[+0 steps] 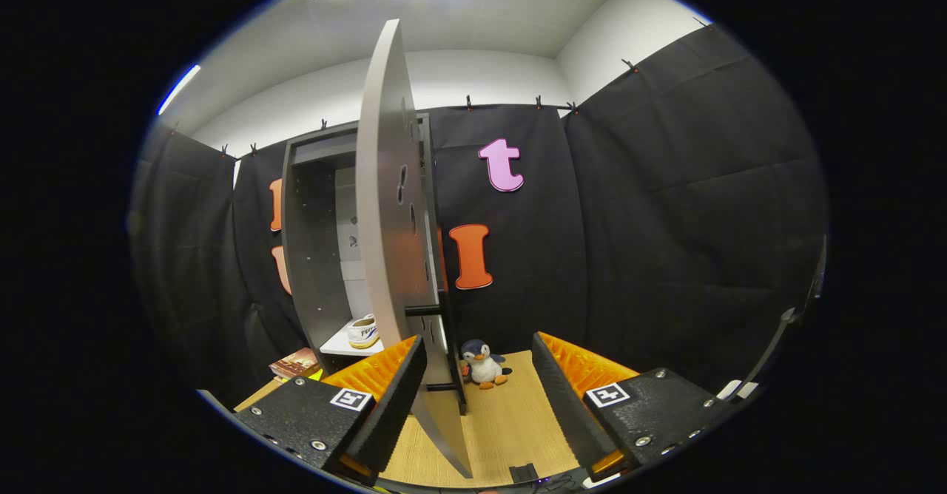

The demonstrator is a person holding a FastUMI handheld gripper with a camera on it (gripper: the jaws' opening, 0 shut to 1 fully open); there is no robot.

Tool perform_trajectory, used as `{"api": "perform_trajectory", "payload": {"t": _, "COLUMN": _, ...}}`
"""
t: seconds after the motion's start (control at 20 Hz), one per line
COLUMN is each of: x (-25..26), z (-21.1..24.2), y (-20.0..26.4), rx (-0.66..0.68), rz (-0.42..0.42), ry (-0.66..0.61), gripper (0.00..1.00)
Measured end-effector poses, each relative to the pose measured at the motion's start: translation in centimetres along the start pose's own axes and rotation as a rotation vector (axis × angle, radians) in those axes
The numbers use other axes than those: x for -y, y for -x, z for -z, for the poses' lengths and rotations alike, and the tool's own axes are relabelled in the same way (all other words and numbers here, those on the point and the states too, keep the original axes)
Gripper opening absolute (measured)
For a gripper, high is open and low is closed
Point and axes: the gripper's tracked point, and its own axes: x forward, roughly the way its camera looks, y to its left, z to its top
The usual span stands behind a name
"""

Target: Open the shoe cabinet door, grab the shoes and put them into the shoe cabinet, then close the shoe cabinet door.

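Note:
The dark shoe cabinet (314, 257) stands against the booth wall with its door (385, 205) swung out towards me, seen almost edge-on. A white shoe (362, 331) with a tan sole rests on the white shelf (336, 346) inside. My gripper (479, 340) is open, its fingers wide apart. The door's lower edge runs down between them, right beside the left finger (392, 390); I cannot tell whether they touch. The right finger (562, 390) stands well off the door.
A small penguin plush (482, 364) sits on the wooden surface (510, 420) just beyond the fingers, at the foot of the cabinet. A book (296, 363) lies left of the cabinet. Black cloth walls close in on the left, back and right.

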Motion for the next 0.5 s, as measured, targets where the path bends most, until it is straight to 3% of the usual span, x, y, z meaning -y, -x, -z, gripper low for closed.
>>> {"api": "perform_trajectory", "payload": {"t": 0.5, "x": -0.4, "z": 1.0, "y": -2.5, "rx": -0.022, "rz": -0.090, "ry": -0.007, "gripper": 0.92}}
